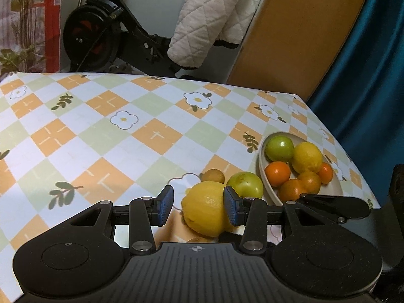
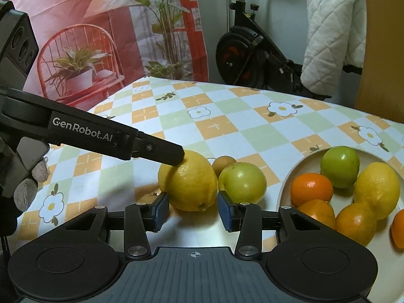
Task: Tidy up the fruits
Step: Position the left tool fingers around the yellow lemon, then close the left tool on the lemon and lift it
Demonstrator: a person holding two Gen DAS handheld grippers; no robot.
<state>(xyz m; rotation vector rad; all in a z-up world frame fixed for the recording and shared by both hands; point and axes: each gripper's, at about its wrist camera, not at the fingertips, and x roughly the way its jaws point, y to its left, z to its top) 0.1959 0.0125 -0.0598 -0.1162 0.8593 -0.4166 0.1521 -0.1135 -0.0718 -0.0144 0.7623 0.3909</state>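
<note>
Firstly, from the left wrist view, a plate on the checked tablecloth is seen holding a green apple, a lemon and several oranges. The left gripper is parted around a loose lemon, only its right pad touching. From the right wrist view, the right gripper is parted, short of that lemon.
</note>
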